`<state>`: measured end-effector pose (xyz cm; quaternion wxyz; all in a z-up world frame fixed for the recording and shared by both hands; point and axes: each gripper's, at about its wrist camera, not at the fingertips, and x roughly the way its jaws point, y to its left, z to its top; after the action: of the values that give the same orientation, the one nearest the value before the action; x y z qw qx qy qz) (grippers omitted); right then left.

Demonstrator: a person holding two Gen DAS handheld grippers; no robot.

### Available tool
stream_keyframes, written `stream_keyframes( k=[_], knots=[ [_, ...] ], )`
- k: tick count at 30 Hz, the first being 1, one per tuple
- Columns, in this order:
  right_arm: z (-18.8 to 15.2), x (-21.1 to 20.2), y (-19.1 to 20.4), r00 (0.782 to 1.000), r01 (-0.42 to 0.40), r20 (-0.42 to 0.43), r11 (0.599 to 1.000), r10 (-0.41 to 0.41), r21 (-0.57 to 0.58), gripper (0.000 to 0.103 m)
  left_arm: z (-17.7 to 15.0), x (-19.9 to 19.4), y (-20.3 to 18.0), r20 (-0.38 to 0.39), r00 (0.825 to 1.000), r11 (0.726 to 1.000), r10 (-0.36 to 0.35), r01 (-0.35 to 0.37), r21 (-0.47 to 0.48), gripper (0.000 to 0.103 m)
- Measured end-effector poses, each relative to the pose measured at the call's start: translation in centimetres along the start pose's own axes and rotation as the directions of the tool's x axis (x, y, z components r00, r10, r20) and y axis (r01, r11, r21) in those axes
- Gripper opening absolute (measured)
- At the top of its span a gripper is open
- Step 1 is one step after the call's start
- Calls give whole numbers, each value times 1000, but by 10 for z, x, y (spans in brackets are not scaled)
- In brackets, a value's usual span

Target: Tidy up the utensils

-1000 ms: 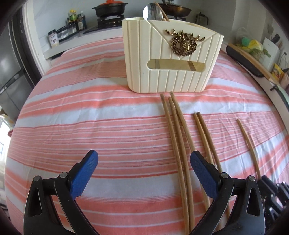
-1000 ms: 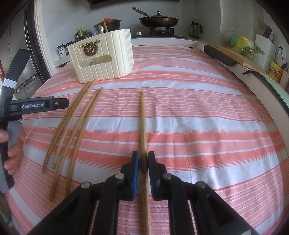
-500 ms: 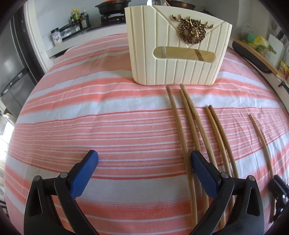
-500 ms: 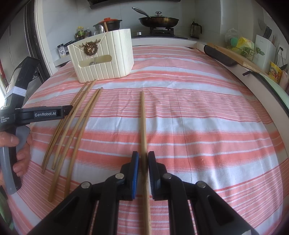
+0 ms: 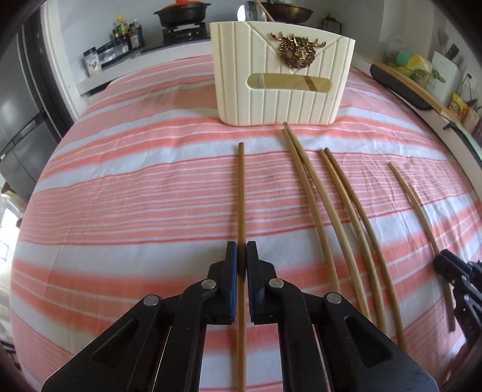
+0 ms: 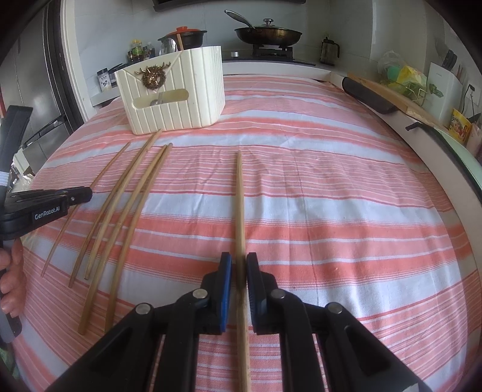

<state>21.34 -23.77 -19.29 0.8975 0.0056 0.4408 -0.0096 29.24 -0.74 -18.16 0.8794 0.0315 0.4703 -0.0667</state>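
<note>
Both jaws pairs clamp one chopstick each: left gripper [image 5: 239, 259], right gripper [image 6: 239, 268]

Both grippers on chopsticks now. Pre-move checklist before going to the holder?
1. Left grip: the left gripper has just closed its jaws, with a chopstick between the pads. Ok.
2. Right grip: the right gripper is shut on its own chopstick. Ok.
3. Held sticks lifted off the striped cloth: cannot tell.
4. The cream holder stands upright ahead of both grippers. Ok.
5. Free room inside the holder: cannot tell; a spoon already stands in it.
6. The four loose chopsticks lie apart from both held ones. Ok.
</note>
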Motion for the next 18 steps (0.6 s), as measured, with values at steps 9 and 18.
stream_keyframes(
  k=[9,18],
  knots=[
    [-26,-28,-16,999,7,-48,1000,-8,-18,9,-61,-49,36,-22,997,996,-68,67,-66,6],
    [-30,-36,-40,988,-74,-130,996,81,59,38,-59,-58,57,-44,992,993,-121,121,-14,56]
  ],
)
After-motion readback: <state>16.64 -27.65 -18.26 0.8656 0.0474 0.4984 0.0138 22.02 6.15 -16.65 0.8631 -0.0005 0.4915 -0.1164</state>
